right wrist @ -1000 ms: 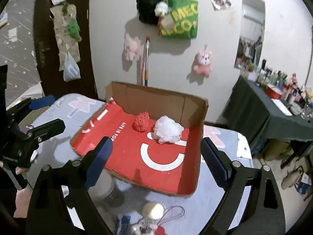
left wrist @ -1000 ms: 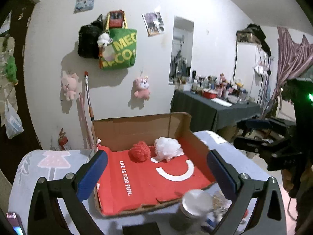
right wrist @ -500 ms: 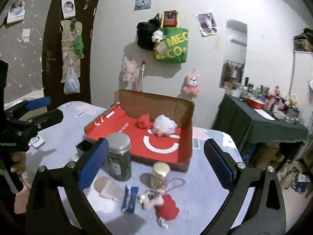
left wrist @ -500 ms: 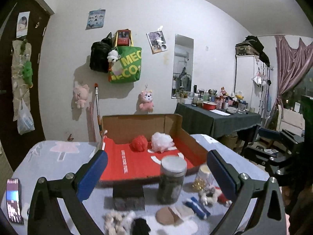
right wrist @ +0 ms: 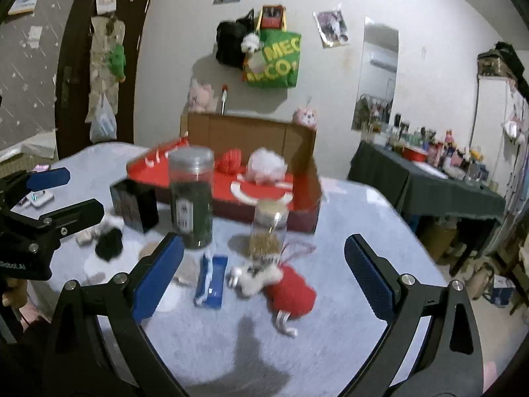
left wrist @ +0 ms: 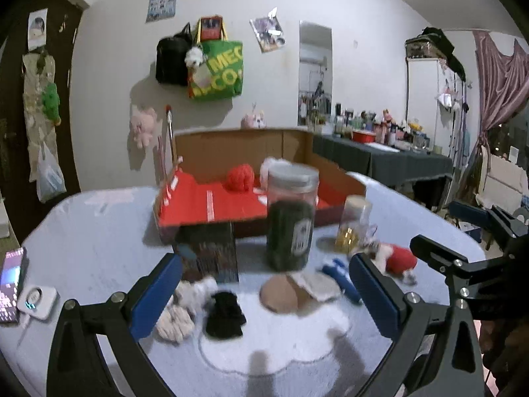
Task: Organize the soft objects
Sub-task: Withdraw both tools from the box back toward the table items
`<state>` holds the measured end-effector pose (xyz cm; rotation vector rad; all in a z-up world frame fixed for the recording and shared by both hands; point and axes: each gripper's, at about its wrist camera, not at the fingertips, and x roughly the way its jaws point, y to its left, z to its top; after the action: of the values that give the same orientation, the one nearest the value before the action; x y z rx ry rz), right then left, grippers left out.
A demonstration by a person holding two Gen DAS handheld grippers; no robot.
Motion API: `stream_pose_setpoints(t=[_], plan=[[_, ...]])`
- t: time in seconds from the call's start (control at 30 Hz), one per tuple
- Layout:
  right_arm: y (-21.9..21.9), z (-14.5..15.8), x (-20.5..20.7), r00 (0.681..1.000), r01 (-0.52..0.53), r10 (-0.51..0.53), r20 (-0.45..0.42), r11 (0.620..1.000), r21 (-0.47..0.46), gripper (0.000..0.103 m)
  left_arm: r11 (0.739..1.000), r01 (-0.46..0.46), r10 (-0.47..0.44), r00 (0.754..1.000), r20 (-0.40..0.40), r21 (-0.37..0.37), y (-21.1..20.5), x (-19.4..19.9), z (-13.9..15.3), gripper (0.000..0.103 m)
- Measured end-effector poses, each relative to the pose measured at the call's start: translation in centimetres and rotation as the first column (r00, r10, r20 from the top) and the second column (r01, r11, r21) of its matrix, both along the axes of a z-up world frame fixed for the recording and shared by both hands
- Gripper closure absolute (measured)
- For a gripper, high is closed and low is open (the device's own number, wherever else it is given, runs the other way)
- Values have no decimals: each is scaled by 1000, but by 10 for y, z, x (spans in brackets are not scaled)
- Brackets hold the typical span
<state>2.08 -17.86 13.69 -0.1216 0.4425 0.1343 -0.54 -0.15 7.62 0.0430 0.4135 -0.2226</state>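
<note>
In the left wrist view, the left tool (left wrist: 264,292) hangs over the near edge of the worktop (left wrist: 99,231), its jaws wide with nothing between the pads. Just ahead lie the loose soft things: a black soft piece (left wrist: 224,314), a pale fluffy piece (left wrist: 175,321) touching its left side, and a round tan pad (left wrist: 281,296) with a white pad overlapping it. The cardboard box (left wrist: 231,152) with the red lining sits further back and already holds a red pompom (left wrist: 240,178) and a white pompom, probably as the collecting place for the soft things. A tall dark jar (left wrist: 291,218) and a dark carton (left wrist: 208,251) stand between the loose pieces and the box, so a carry would likely need to clear them. A phone (left wrist: 11,284) lies at the far left.

In the right wrist view, the right tool (right wrist: 263,276) is likewise spread wide and empty. Below it lies a red and white plush (right wrist: 281,284), with a blue packet (right wrist: 211,276) beside it. A small clear jar (right wrist: 267,231) stands just behind the plush, in line with the box. The white pompom (right wrist: 267,165) shows clearly inside the box here. The left tool's arm (right wrist: 49,218) reaches in from the left edge.
</note>
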Motion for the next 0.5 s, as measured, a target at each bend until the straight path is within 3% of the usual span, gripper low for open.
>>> stream_pose_setpoints(t=[0.23,0.5], plan=[[1,-32,15,996,-16,19,-91,999,30,4,1000,-25,24,994,-103,-10,4,12,-34,0],[9,-47,29,982,-67,83,-167,993,100,4,998,-68,65,986,-151,-14,28,21,-45,0]])
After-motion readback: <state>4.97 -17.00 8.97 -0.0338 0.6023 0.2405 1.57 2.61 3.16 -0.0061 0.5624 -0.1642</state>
